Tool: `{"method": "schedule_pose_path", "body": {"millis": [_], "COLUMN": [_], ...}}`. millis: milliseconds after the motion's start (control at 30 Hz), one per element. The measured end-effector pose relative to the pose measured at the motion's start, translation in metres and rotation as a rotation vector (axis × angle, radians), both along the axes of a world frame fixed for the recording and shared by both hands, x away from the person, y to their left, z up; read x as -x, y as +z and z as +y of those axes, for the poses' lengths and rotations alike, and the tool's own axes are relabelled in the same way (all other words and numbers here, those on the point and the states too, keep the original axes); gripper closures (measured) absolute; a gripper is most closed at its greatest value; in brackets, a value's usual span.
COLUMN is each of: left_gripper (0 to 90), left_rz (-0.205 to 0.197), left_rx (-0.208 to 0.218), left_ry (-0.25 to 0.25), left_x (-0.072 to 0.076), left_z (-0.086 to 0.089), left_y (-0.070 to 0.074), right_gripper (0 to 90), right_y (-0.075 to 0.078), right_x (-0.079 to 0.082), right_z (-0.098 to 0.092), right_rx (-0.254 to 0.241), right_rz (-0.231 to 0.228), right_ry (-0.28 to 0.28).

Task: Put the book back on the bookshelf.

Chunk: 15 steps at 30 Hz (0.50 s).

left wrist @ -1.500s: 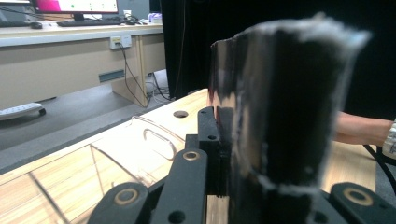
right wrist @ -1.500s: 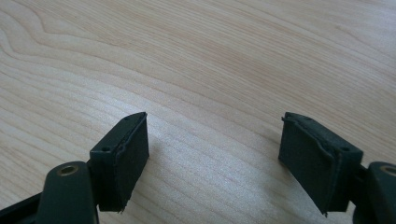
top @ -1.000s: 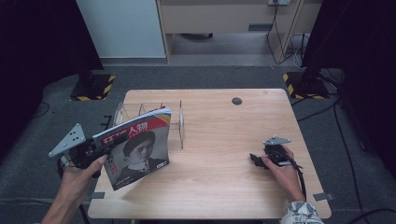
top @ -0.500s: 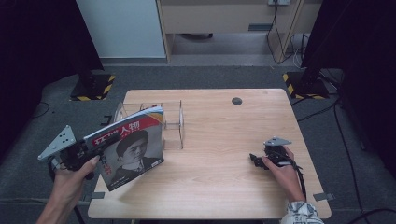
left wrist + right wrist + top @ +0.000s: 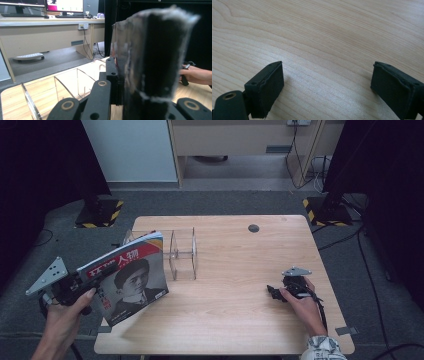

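Red-banded and glossy, the magazine (image 5: 131,282) with a portrait on its cover is pinched at its lower left edge by the left gripper (image 5: 89,281), jaws pressed together on it, and it hangs tilted over the table's (image 5: 235,320) near left corner, just in front of the clear acrylic rack (image 5: 176,254). In the left gripper view its blurred edge (image 5: 150,62) stands upright between the jaws. The right gripper (image 5: 272,291) rests low on the bare wood at the right, its jaws having just been opening, now spread wide with nothing between them (image 5: 325,87).

The light wooden table (image 5: 235,285) is viewed from above; its grain (image 5: 317,37) is seen closely beneath the right gripper view, and the clear acrylic rack (image 5: 75,85) is seen closely in the left gripper view and from farther off in the high view (image 5: 182,252).
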<state>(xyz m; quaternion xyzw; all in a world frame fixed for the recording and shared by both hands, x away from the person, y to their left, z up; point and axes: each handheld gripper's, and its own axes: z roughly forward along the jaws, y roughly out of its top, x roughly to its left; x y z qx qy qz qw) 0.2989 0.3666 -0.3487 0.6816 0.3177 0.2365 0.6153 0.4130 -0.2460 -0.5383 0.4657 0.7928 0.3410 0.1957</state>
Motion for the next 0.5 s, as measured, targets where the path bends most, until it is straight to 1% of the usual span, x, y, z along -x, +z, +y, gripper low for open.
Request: {"method": "schedule_pose_path", "body": {"millis": [300, 500], "left_gripper": [86.3, 86.3], "left_rz": [0.0, 0.006], "left_rx": [0.001, 0.0], "left_ry": [0.022, 0.041], "left_x": [0.007, 0.009], "left_z": [0.014, 0.022], "left_y": [-0.001, -0.004], "right_gripper": [11.1, 11.1], "right_y": [0.0, 0.0], "right_x": [0.0, 0.0], "right_z": [0.0, 0.0], "right_rx": [0.002, 0.003], "right_rz": [-0.002, -0.001], "right_ry": [-0.002, -0.002]}}
